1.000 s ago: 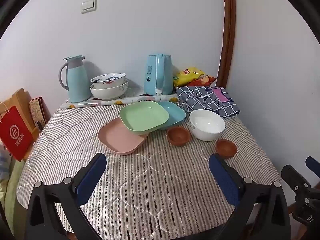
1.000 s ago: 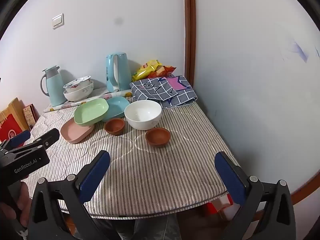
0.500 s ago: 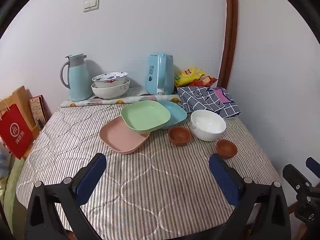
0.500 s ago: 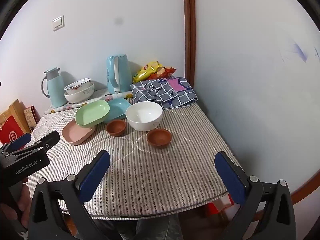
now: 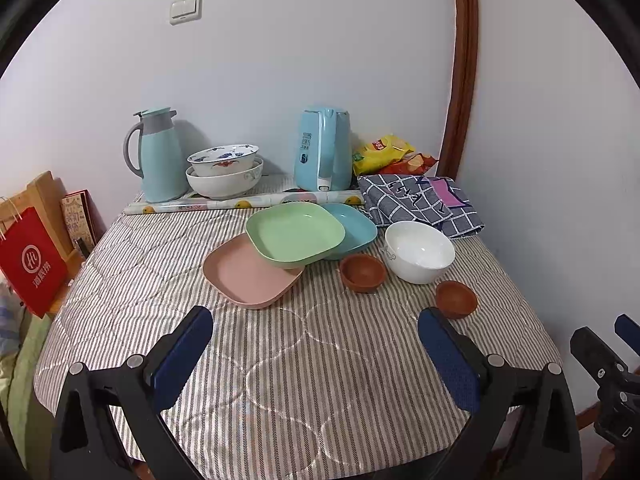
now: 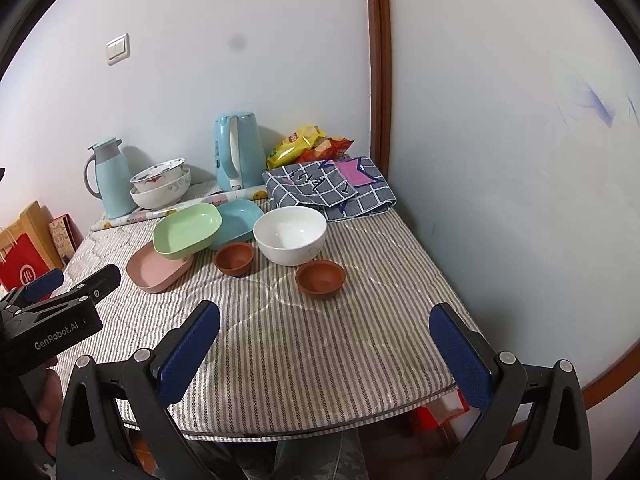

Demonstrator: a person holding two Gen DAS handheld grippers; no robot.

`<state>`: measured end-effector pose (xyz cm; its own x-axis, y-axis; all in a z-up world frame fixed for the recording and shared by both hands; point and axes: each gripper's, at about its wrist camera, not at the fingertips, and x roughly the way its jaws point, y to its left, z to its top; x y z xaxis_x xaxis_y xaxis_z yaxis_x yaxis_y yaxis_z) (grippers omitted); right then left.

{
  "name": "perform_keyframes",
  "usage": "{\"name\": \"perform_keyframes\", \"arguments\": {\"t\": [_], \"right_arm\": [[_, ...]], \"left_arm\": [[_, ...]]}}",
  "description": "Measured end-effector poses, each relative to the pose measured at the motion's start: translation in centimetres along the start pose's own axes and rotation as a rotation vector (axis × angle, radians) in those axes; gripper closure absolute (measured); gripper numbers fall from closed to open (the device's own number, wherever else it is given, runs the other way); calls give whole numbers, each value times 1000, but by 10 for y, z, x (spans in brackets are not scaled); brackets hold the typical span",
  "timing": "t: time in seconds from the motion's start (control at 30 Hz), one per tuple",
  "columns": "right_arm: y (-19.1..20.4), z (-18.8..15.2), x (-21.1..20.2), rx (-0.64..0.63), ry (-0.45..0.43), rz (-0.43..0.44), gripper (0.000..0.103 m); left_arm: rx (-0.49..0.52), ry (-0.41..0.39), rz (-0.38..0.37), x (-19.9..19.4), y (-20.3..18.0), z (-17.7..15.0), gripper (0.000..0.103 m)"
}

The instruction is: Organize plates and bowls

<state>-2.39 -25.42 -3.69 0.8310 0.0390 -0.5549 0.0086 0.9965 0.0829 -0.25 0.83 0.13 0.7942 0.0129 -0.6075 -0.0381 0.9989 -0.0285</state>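
Both claws hung above the near edge of the striped surface [image 5: 320, 380], well short of the dishes. The left claw [image 5: 316, 344] stood wide and empty; the right claw [image 6: 324, 340] likewise wide, nothing between its pads. No dish had yet been taken.

The opening step appeared to be an approach. It would be done well by picking one small piece first, probably the nearer brown bowl [image 6: 320, 279], which sat apart with free cloth around it. A claw should straddle the rim from above, one pad inside, one outside, and close gently, since the wall looked thin and glazed.

The three square plates overlapped mid-surface: the green plate [image 5: 295, 235] lay tilted on the pink plate [image 5: 250, 276] and on the blue plate [image 5: 352, 229]. The white bowl [image 5: 419, 251] stood just right of them, the second brown bowl [image 5: 362, 273] near its left side.
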Motion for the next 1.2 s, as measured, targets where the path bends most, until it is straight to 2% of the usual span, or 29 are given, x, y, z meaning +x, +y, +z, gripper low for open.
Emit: {"name": "perform_keyframes", "arguments": {"t": [1.2], "right_arm": [[-3, -1, -4, 15, -13, 10, 0]], "left_arm": [[-1, -3, -1, -3, 2, 4, 0]]}}
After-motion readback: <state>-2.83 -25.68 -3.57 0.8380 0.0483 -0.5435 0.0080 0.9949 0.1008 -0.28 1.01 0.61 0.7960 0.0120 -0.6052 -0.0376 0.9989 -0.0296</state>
